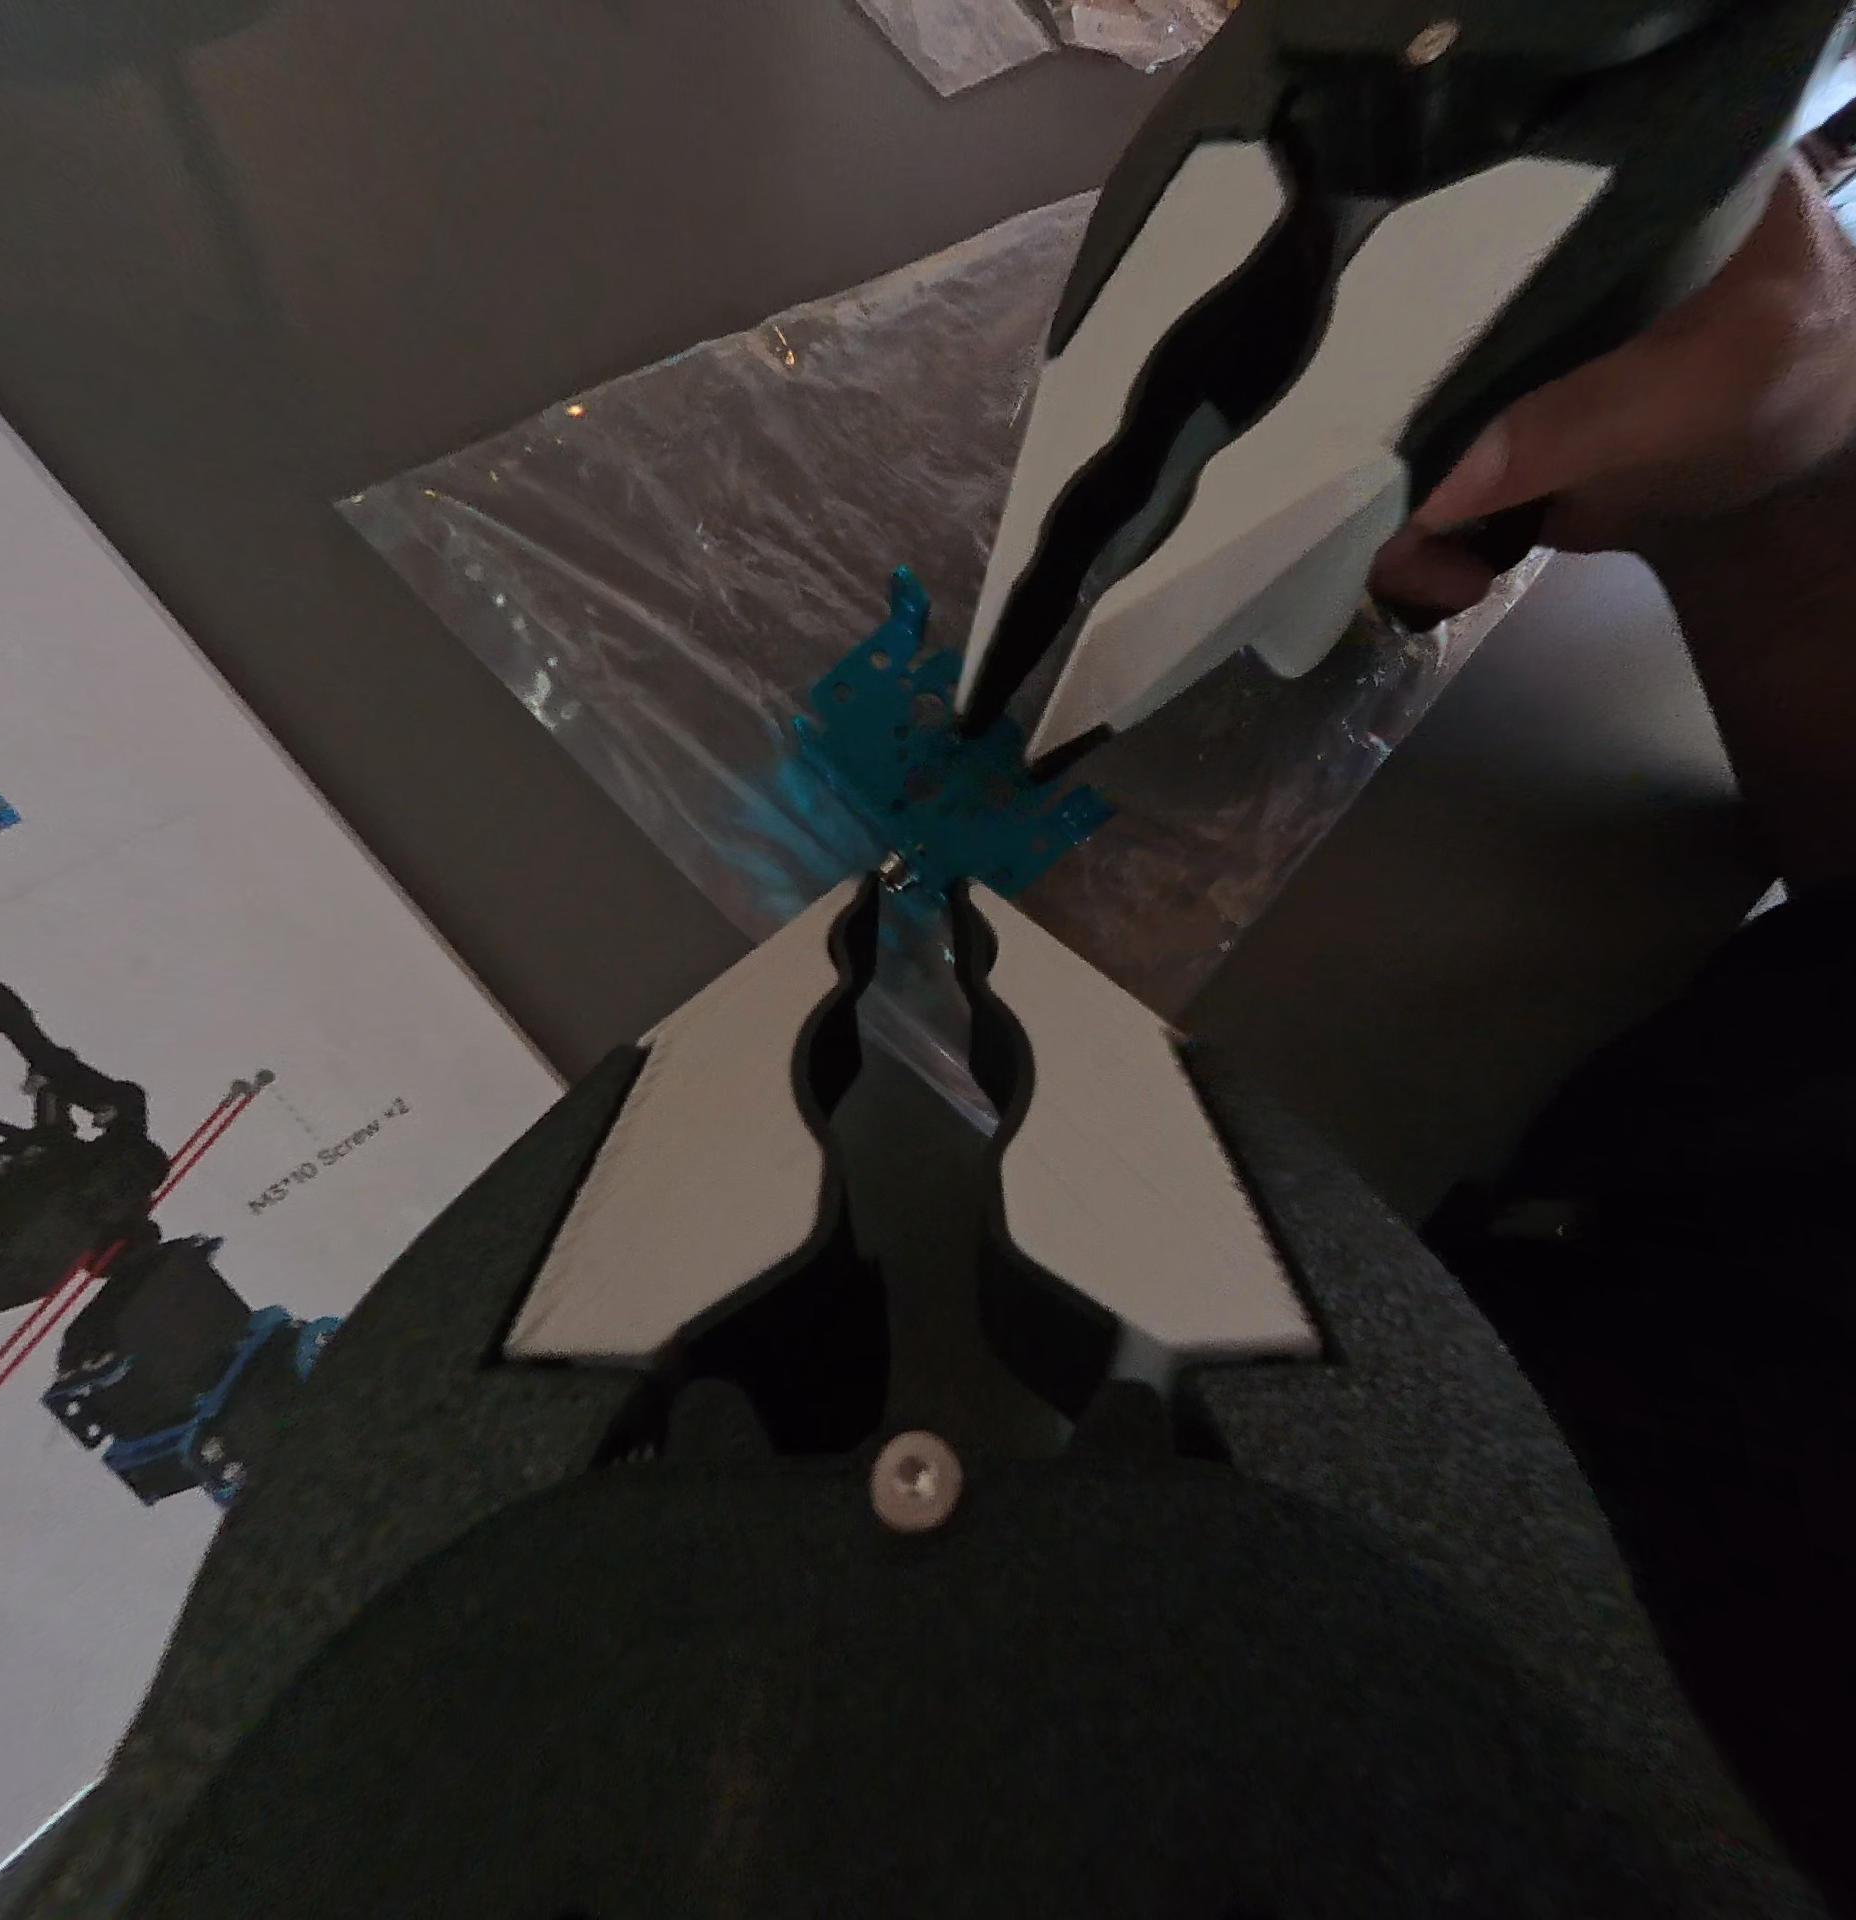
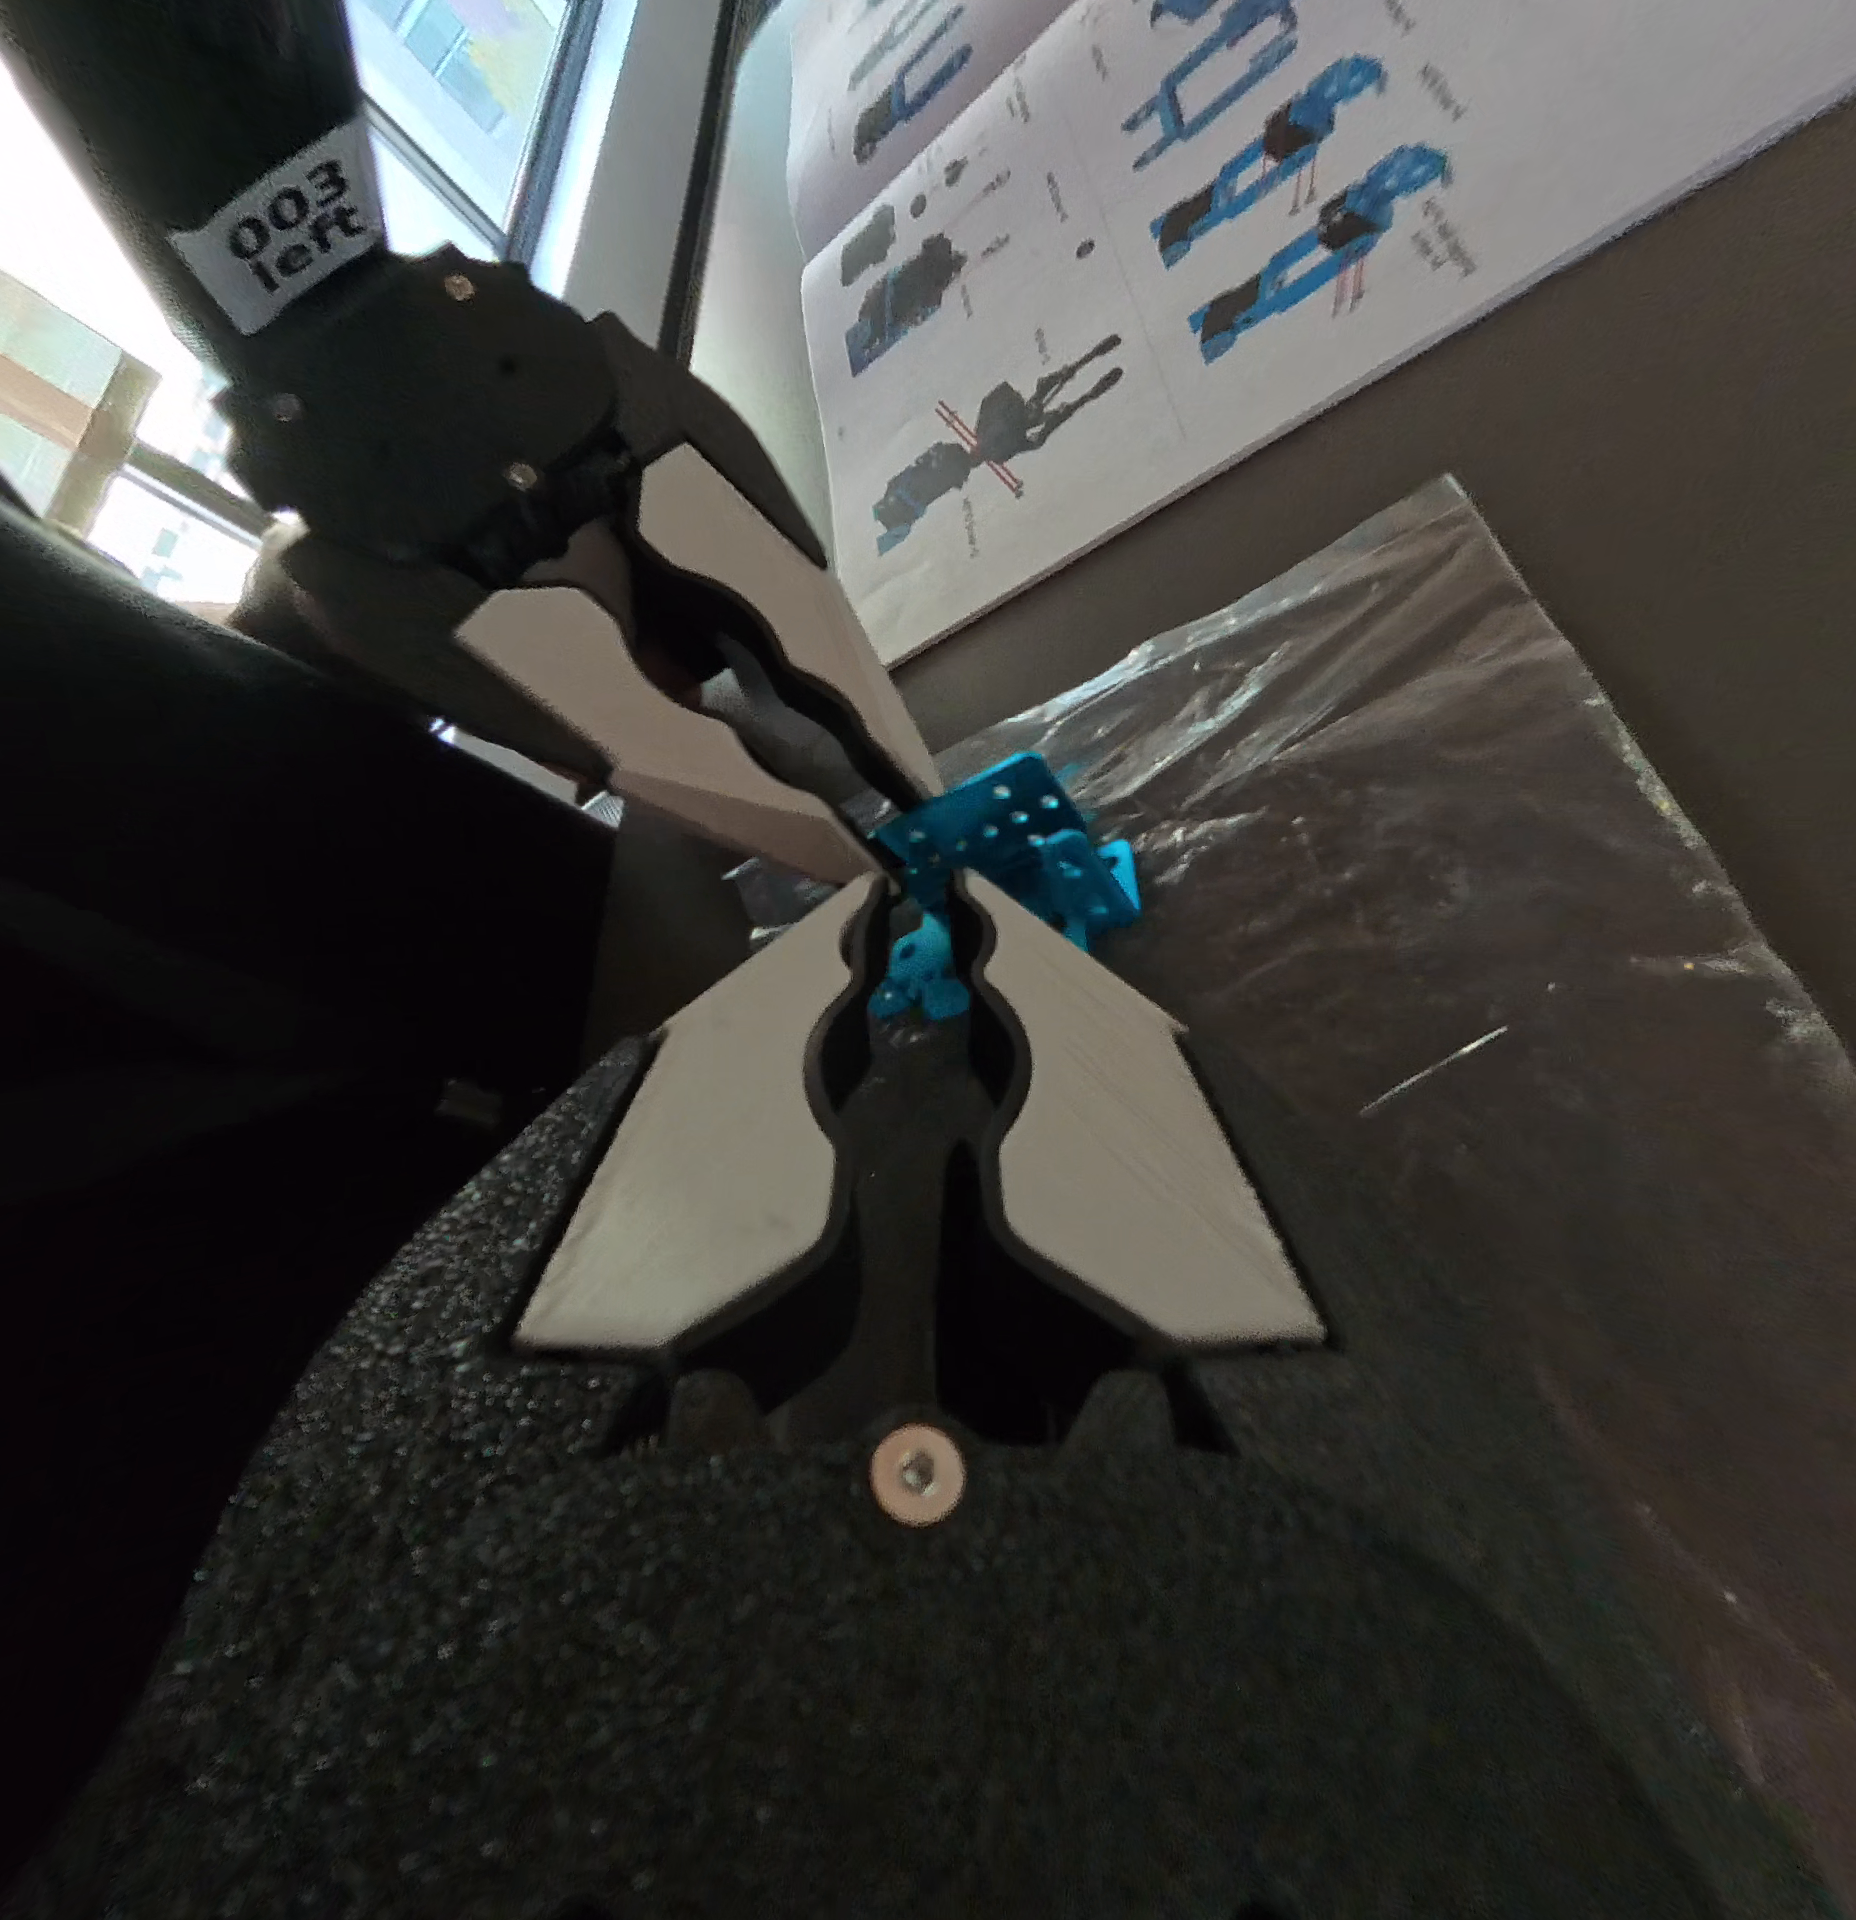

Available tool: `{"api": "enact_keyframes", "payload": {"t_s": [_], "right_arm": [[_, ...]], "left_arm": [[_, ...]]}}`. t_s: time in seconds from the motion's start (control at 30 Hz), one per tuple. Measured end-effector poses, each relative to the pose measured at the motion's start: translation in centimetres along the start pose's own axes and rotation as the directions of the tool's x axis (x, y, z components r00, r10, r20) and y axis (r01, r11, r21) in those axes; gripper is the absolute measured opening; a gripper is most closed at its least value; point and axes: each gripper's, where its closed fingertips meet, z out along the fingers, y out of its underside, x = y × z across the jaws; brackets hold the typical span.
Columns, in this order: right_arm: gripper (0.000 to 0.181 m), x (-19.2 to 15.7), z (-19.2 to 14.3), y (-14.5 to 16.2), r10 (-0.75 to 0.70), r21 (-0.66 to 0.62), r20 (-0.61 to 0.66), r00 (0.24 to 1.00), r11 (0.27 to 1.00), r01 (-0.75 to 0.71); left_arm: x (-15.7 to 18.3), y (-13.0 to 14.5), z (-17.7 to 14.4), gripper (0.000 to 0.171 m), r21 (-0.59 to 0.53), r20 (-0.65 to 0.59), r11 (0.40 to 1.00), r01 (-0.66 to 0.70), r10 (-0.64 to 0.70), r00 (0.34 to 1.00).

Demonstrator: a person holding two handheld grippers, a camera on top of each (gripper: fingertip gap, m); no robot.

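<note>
Over clear plastic sheet [image 1: 695,540] | left gripper [image 1: 911,891] slightly apart at blue bracket [image 1: 903,758] | right gripper [image 2: 924,883] clamped on bracket

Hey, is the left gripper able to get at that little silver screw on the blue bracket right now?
Probably yes. The left gripper has its tips right at the silver screw on the blue bracket, nothing between them. The right gripper grips the bracket's far side, clear of it.

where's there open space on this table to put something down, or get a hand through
Bare brown tabletop lies between the instruction sheet and the clear plastic bag, and beyond the bag's far corner. In the right wrist view the bag's near right stretch holds nothing. It is crowded at the bag's middle, where the left gripper and right gripper meet at the blue perforated bracket.
</note>
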Motion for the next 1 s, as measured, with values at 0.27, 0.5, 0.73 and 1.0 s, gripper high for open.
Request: {"api": "enact_keyframes", "payload": {"t_s": [0.27,0.5,0.73,1.0], "right_arm": [[0.005,-0.7,-2.6,-2.8,-0.302,0.088,-0.211,0.93,0.941,0.326],[0.007,0.1,-2.7,-0.6,-0.247,0.024,-0.207,0.947,0.966,0.257],[0.005,0.4,-3.6,-0.7,-0.249,0.052,-0.303,0.92,0.96,0.277],[0.011,0.0,-0.5,2.2,-0.283,-0.124,-0.269,0.921,0.958,0.258]], "left_arm": [[-0.4,-1.3,-0.9,0.001,0.077,-0.006,0.995,0.068,-0.067,0.998],[-0.8,-1.2,-0.7,0.001,0.059,0.025,0.998,-0.021,0.02,0.999],[-0.9,-2.2,-0.5,0.001,0.088,0.124,0.978,-0.19,0.178,0.976],[-2.8,-4.6,-2.7,0.001,0.142,0.257,0.945,-0.295,0.252,0.933]]}}
